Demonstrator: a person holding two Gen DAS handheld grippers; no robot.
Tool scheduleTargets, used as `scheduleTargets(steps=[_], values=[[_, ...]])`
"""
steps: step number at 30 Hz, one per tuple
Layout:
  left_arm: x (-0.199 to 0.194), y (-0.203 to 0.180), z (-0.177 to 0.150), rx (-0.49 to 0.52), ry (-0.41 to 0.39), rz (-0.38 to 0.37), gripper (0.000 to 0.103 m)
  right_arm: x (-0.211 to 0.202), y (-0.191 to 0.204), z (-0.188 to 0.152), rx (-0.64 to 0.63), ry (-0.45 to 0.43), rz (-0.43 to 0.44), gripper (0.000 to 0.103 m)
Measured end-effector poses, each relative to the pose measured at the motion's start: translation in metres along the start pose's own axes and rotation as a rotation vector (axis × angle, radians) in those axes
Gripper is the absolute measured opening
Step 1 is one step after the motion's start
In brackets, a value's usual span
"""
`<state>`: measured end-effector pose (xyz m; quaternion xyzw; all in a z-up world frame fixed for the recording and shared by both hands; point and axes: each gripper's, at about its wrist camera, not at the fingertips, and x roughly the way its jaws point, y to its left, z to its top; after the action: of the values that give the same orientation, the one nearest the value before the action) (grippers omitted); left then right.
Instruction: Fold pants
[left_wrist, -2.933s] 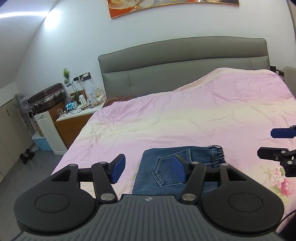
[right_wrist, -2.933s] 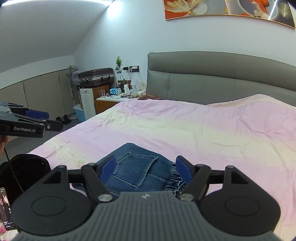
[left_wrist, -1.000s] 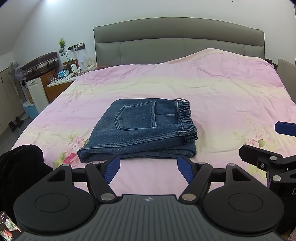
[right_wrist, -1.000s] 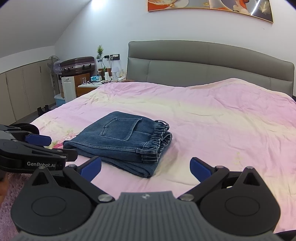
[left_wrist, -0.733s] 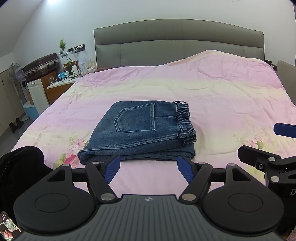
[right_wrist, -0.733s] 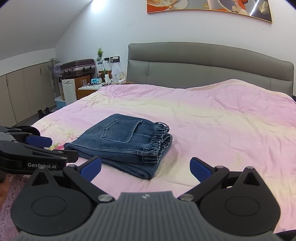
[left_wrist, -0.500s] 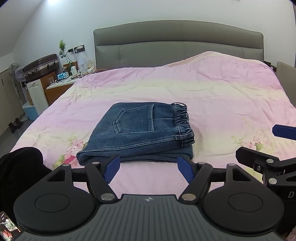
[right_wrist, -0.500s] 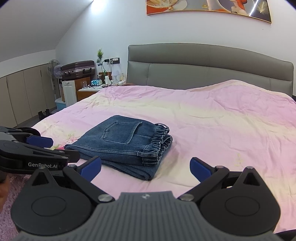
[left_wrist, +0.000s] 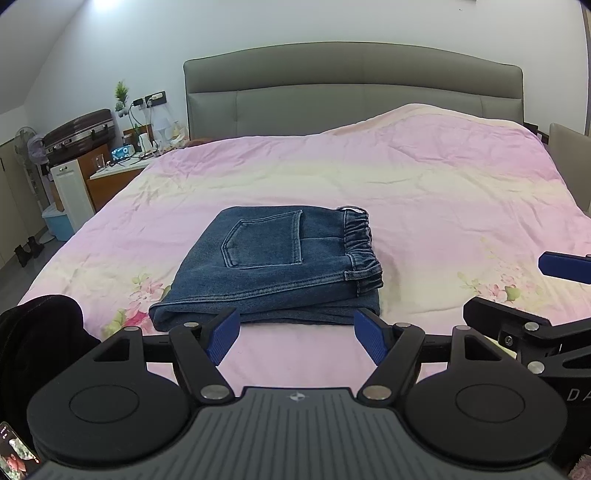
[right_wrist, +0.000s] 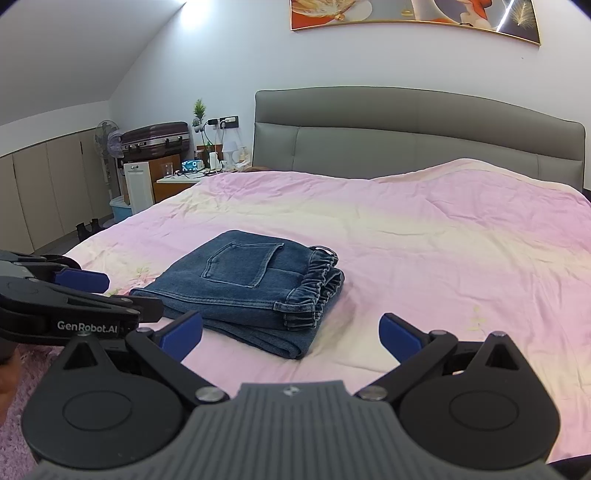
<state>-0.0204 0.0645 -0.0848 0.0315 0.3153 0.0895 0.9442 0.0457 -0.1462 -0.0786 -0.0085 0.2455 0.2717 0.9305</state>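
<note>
Blue denim pants (left_wrist: 273, 269) lie folded in a compact rectangle on the pink bedspread (left_wrist: 424, 192), back pocket up, elastic waistband to the right. They also show in the right wrist view (right_wrist: 243, 288). My left gripper (left_wrist: 295, 338) is open and empty, just in front of the pants' near edge. My right gripper (right_wrist: 291, 334) is open wide and empty, near the pants' front right corner. The right gripper shows at the right edge of the left wrist view (left_wrist: 524, 295), and the left gripper at the left edge of the right wrist view (right_wrist: 110, 291).
A grey padded headboard (left_wrist: 351, 85) stands at the far end. A nightstand (left_wrist: 118, 177) with small items, a suitcase (left_wrist: 77, 133) and a fan (right_wrist: 107, 140) stand at the left. A black garment (left_wrist: 37, 332) lies at the bed's near left corner.
Both grippers pulled back and rose from the folded pants, which now lie whole in view. In the last second, only a slight drift.
</note>
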Motion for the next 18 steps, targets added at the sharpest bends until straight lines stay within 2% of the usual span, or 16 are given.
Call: scheduleTargets(steps=[18], values=[[-0.0025, -0.0041, 0.0005, 0.003, -0.001, -0.003, 0.083, -0.0022, -0.0027, -0.0004, 0.017, -0.006, 0.000, 0.098]])
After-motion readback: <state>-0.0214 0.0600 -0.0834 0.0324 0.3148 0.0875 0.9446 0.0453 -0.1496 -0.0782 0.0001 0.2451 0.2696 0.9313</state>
